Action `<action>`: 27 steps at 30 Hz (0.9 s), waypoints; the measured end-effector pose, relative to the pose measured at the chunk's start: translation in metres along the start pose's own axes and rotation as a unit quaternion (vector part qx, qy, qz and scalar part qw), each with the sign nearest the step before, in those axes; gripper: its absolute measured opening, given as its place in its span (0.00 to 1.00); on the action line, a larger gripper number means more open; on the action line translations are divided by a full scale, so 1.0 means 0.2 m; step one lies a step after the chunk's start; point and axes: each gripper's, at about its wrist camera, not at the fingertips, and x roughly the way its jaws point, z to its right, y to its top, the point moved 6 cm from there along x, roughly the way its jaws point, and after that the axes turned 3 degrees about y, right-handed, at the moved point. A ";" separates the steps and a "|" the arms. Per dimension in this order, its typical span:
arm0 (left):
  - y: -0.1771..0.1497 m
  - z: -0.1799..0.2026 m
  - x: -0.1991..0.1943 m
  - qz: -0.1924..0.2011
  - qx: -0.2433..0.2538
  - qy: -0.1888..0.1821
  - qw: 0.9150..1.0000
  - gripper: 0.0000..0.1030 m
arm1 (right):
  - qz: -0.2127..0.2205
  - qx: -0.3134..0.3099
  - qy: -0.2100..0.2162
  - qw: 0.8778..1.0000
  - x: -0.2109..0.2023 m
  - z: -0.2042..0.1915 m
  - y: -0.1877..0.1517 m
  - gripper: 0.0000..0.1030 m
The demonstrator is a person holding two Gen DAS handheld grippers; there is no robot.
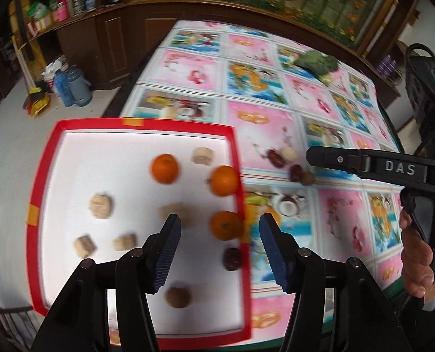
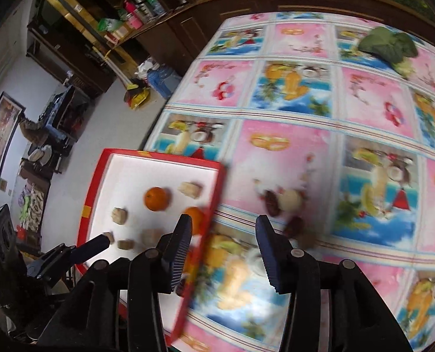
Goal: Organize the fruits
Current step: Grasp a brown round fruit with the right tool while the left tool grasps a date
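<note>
Left gripper (image 1: pixel 218 249) fingers apart, holding nothing, above red tray (image 1: pixel 147 123) with oranges (image 1: pixel 164 168); right gripper (image 2: pixel 223 252) fingers apart, empty, over tray edge; dates (image 2: pixel 271 204) and small round fruit loose on bench (image 2: pixel 305 94); could roll off if bumped; could knock tray rim.

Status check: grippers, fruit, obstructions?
Left gripper and right gripper open, empty. Three oranges in red-rimmed white tray. Dark dates remain on tablecloth, unobstructed.

Light: bright, even, soft shadows only
Glare: tray (image 1: pixel 70 176) white floor blown out
Blur: motion smear on oranges (image 1: pixel 164 168), tablecloth (image 2: pixel 290 152); gripper fingers (image 1: pixel 170 252) sharp
Edges: strong fisheye bend, dark corner vignette
</note>
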 end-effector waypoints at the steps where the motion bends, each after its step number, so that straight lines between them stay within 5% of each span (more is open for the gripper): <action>1: 0.00 0.04 0.01 -0.003 0.007 -0.004 1.000 0.54 | -0.001 0.006 -0.004 1.000 -0.01 0.04 -0.01 0.47; 11: 0.07 0.26 0.12 -0.028 0.040 -0.013 0.999 0.54 | -0.025 0.066 -0.021 0.997 0.00 0.43 -0.12 0.49; 27: 0.08 0.24 0.24 -0.045 0.032 -0.007 0.998 0.54 | -0.058 0.070 0.007 0.996 0.25 0.38 -0.08 0.25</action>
